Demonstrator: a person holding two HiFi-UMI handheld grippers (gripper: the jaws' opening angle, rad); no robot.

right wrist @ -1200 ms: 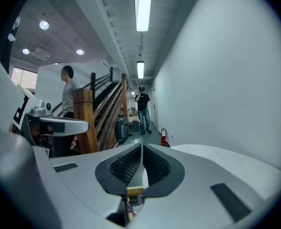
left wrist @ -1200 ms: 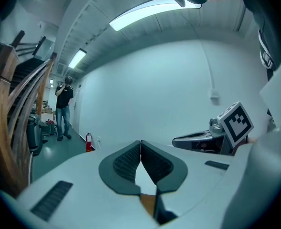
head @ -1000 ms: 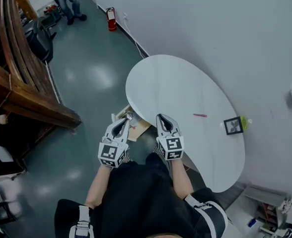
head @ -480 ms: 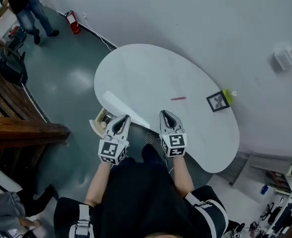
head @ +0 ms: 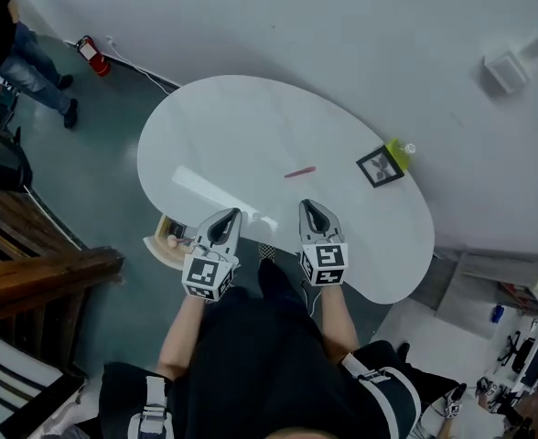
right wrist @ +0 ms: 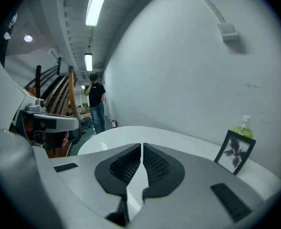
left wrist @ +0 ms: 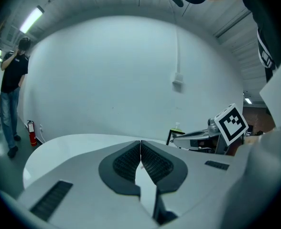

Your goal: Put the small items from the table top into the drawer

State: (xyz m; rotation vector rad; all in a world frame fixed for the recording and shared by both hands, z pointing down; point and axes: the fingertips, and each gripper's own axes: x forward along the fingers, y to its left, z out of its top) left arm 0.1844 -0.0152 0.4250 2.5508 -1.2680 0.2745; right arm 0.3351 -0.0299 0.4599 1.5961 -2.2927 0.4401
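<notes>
The left hand-held gripper (head: 227,214) and right hand-held gripper (head: 308,206) — both pressed together, empty — have swung round to face the tabletop (head: 242,122). The pink pen (head: 299,172) now lies ahead — likely the next pick for the drawer (head: 162,243).

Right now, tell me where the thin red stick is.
In the head view, the thin red stick lies on the white oval table, left of the framed picture and beyond the right gripper.
</notes>
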